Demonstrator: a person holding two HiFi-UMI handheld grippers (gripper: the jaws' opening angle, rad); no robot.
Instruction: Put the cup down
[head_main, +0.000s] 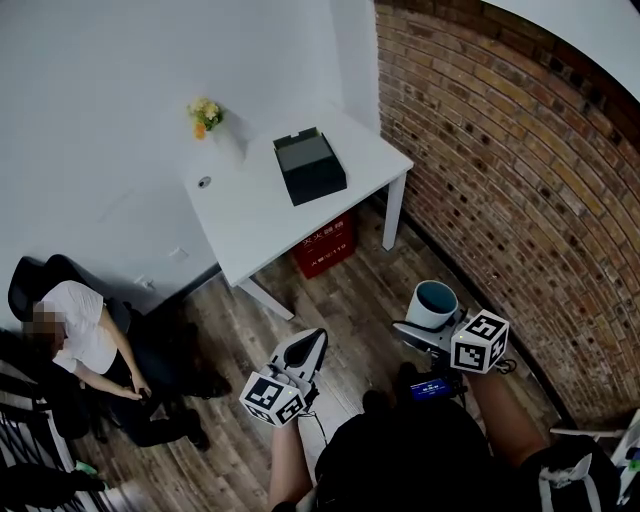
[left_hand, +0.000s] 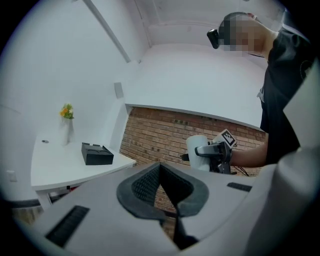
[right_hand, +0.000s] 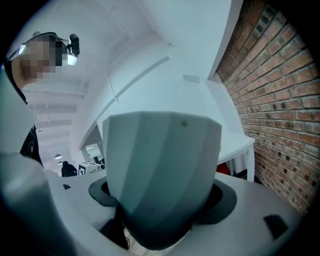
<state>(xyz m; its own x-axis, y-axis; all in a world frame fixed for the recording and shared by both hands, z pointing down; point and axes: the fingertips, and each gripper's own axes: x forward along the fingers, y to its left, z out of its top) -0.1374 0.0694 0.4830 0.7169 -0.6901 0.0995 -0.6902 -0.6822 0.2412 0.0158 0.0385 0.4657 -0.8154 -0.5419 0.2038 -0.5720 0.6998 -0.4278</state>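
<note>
You are holding both forearms out in front of you. Your left gripper (head_main: 310, 342) is pointing forward with its jaws pressed together on nothing. Your right gripper (head_main: 428, 330) is clamping its jaws on the cup (head_main: 432, 301), holding it upright.

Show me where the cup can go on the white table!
The biggest bare patch on the white table is the front half, between the black box and the near edge. A smaller strip lies between the box and the corner by the brick wall. The back corner is busier: the flower vase and a small round thing sit there.
</note>
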